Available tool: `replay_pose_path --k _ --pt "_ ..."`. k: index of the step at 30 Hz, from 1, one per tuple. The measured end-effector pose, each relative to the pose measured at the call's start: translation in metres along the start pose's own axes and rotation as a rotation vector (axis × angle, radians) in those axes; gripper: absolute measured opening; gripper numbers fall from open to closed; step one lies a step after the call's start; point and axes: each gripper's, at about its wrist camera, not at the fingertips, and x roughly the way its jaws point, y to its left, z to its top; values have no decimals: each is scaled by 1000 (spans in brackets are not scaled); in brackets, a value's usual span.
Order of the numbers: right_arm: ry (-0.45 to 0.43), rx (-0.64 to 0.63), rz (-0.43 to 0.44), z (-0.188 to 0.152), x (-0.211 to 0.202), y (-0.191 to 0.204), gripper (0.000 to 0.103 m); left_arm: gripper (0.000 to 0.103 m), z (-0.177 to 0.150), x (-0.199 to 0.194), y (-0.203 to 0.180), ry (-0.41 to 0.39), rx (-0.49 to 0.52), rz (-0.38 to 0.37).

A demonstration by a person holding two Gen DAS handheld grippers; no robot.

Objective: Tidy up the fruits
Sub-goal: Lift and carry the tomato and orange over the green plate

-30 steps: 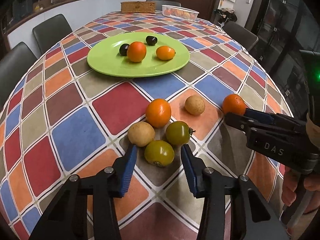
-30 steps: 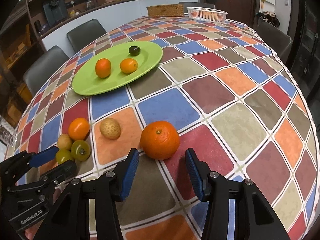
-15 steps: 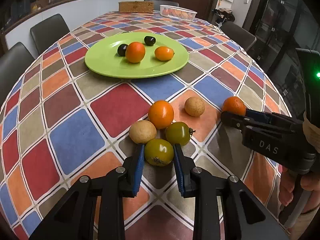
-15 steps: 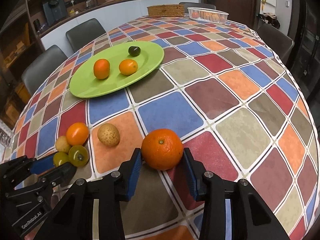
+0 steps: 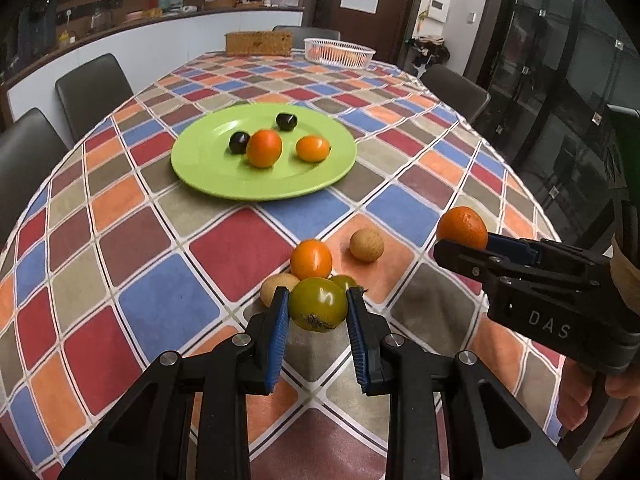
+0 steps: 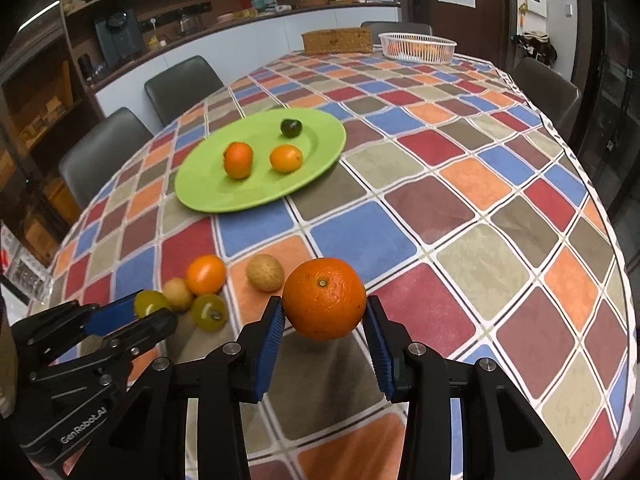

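Note:
My left gripper (image 5: pixel 318 312) is shut on a green tomato (image 5: pixel 318 303) and holds it just above the table. My right gripper (image 6: pixel 325 316) is shut on a large orange (image 6: pixel 324 298), lifted off the cloth; the orange also shows in the left wrist view (image 5: pixel 462 227). On the table lie an orange fruit (image 5: pixel 311 258), two tan round fruits (image 5: pixel 366 244) (image 5: pixel 272 289) and a second green tomato (image 6: pixel 209 312). A green plate (image 5: pixel 208 168) farther back holds two orange fruits (image 5: pixel 264 148) (image 5: pixel 313 149) and two dark fruits (image 5: pixel 239 142) (image 5: pixel 286 121).
The table has a checked multicolour cloth (image 5: pixel 160 308). A white basket (image 5: pixel 339 53) and a woven box (image 5: pixel 258 42) stand at the far end. Dark chairs (image 5: pixel 94 88) line the left side and another (image 5: pixel 454 90) the right.
Both grippers closed from open onto their fruit and lifted: the left on the green tomato, the right on the large orange.

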Motion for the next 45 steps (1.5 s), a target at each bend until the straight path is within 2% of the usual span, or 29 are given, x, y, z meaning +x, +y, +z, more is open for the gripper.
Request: replay_pose_path --k 10,20,37,45 --pt "-60 -22 13 11 -24 19 41 28 13 -22 5 -62 22 -22" --pt "-95 -21 28 31 -27 32 41 28 36 -33 20 -114 38 -35" --pt "-108 -70 35 85 3 57 41 28 88 -21 53 -161 98 -9" --pt "-81 -74 36 118 35 60 41 28 117 5 72 -136 129 -17"
